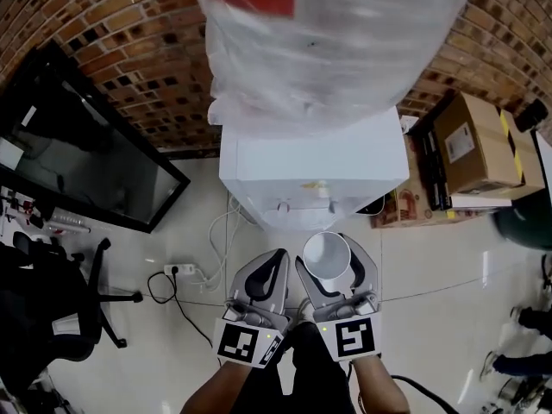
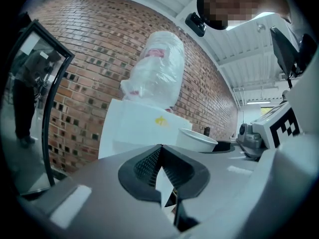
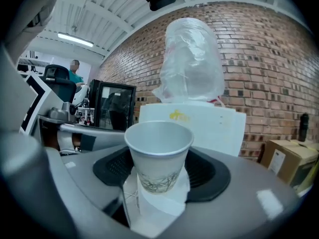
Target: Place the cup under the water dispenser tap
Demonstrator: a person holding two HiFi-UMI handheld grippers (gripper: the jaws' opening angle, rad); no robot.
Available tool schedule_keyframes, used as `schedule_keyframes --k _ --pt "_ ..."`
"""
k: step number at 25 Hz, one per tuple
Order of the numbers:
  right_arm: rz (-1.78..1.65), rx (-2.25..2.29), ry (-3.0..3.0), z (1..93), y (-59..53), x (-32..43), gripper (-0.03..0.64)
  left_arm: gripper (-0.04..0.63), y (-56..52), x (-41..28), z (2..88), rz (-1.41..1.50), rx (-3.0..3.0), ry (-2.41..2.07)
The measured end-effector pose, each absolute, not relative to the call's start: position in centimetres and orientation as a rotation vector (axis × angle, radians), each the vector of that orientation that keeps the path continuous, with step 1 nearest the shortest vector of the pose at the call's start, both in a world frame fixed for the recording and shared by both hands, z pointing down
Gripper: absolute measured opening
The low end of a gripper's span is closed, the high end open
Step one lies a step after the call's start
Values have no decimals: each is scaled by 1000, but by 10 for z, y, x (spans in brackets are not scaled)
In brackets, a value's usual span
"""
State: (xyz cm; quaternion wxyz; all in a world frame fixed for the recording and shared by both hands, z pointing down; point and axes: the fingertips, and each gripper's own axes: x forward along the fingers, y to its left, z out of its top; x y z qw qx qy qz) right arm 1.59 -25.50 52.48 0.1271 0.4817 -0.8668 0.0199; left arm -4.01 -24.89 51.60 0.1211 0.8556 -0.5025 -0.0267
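The right gripper (image 1: pixel 331 255) is gripping the paper cup (image 3: pixel 159 156) in wide-spread jaws, not yet under the tap (image 1: pixel 319 202) of the water dispenser (image 1: pixel 312 169), while the left gripper (image 1: pixel 274 261) is hanging closed and empty.

A matt white paper cup (image 3: pixel 158 156) with a faint printed pattern sits in front of the water dispenser (image 1: pixel 310 166), whose casing is smooth white plastic. On top of the dispenser, a bottle (image 1: pixel 328 41) is wrapped in crinkled, shiny clear film. Behind the dispenser is a rough brick wall (image 1: pixel 129 50). To its right is a matt cardboard box (image 1: pixel 470 141), and beneath it are glossy pale floor tiles (image 1: pixel 431 257).
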Motion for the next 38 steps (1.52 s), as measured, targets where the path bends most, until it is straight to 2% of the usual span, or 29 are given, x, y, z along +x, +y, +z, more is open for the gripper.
schedule_keyframes --k 20,29,38 --pt "80 1422 -2476 699 -298 47 322 -8 -278 -11 670 -97 2535 -1442" --pt "63 1440 -2445 741 -324 53 324 -8 -286 -3 716 -109 2523 -1413" --pt "61 1453 -2386 768 -346 59 325 -8 -292 -2 728 -111 2531 -1405"
